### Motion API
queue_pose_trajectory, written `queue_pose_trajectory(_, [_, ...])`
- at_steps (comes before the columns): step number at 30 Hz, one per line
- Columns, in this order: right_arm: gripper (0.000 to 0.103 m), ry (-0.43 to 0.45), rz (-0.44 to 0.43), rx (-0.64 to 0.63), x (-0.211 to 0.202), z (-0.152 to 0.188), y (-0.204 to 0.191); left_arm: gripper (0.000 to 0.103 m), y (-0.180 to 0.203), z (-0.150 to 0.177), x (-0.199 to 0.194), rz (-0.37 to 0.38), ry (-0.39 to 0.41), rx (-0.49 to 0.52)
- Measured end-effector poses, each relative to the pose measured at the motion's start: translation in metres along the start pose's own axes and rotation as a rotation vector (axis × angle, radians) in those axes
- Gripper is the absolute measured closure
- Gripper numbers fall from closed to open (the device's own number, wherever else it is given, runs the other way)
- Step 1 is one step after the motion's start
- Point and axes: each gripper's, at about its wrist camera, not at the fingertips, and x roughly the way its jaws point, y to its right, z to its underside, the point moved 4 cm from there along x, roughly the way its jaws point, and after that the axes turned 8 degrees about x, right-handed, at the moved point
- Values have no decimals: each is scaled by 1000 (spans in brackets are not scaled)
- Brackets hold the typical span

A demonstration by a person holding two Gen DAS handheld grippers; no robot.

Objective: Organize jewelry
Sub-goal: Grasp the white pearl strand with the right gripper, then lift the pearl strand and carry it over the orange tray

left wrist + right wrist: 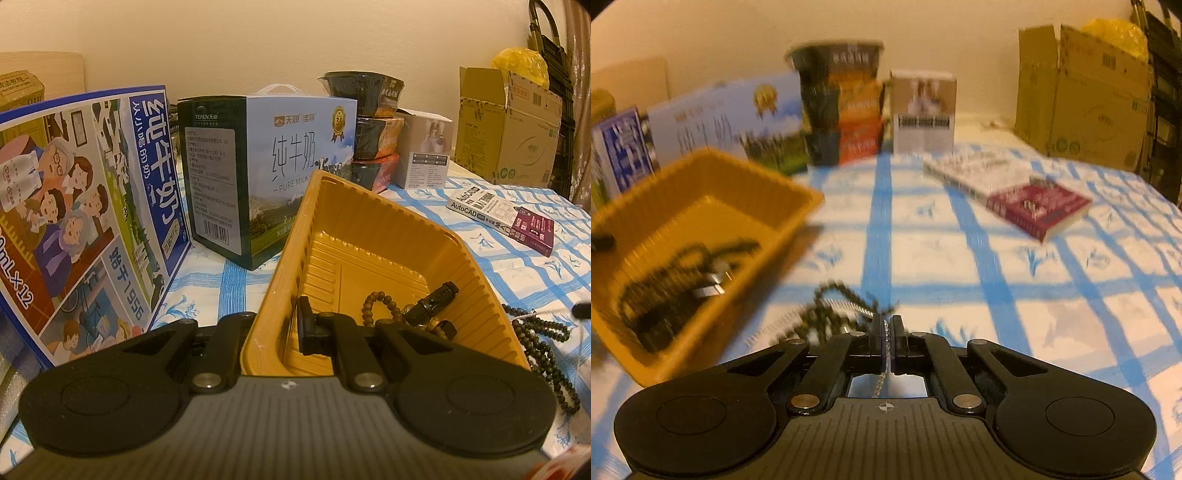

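1. The chain (884, 334), thin and silvery, sits pinched between the pads of the right gripper (886, 328), whose jaws are closed on it. A short length hangs behind the pads; the rest trails forward toward the dark beads (831, 310) lying just beside the tray.
2. Judged by its look, the chain is light, limp and slippery. It will swing and could slide through the pads or snag on the beads, so a hold near its middle, clear of the beads, seems safest. The right view is blurred, so whether chain and beads are tangled I cannot tell.
3. The tray (373, 206) is a ribbed yellow plastic dish, thin-walled and probably flexible. The left gripper (273, 325) clamps its near wall, one finger inside and one outside, jaws closed on the rim.
4. Inside the tray lie a brown bead bracelet (376, 301) and a small black piece (432, 299), at the tray's right end.
5. Beyond the tray stand two milk cartons (295, 162), stacked noodle bowls (369, 122) and a white box (428, 155). Right of the tray lies a book (506, 218), and farther right a cardboard box (509, 125).
6. Between chain and tray only the tray's wall stands in the way; the chain must clear that rim.
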Motion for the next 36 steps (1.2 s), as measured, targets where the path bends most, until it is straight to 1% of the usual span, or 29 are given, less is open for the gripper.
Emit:
queue_pose_trajectory(5, [101, 82, -72, 12, -35, -23, -14, 93, 0, 0, 0, 0, 0, -3])
queue_pose_trajectory(14, [101, 175, -170, 51, -91, -54, -30, 93, 0, 0, -1, 2, 2, -7])
queue_pose_trajectory(22, [101, 252, -221, 53, -131, -78, -41, 94, 1, 0, -2, 3, 6, -9])
queue_pose_trajectory(25, [101, 266, -223, 50, -139, -86, -43, 94, 1, 0, -2, 3, 6, -8])
queue_pose_trajectory(31, [101, 258, -209, 54, -145, -96, -47, 94, 1, 0, -2, 5, 6, -8])
queue_pose_trajectory(36, [101, 271, -242, 49, -148, -108, -59, 94, 1, 0, -3, 7, 7, -9])
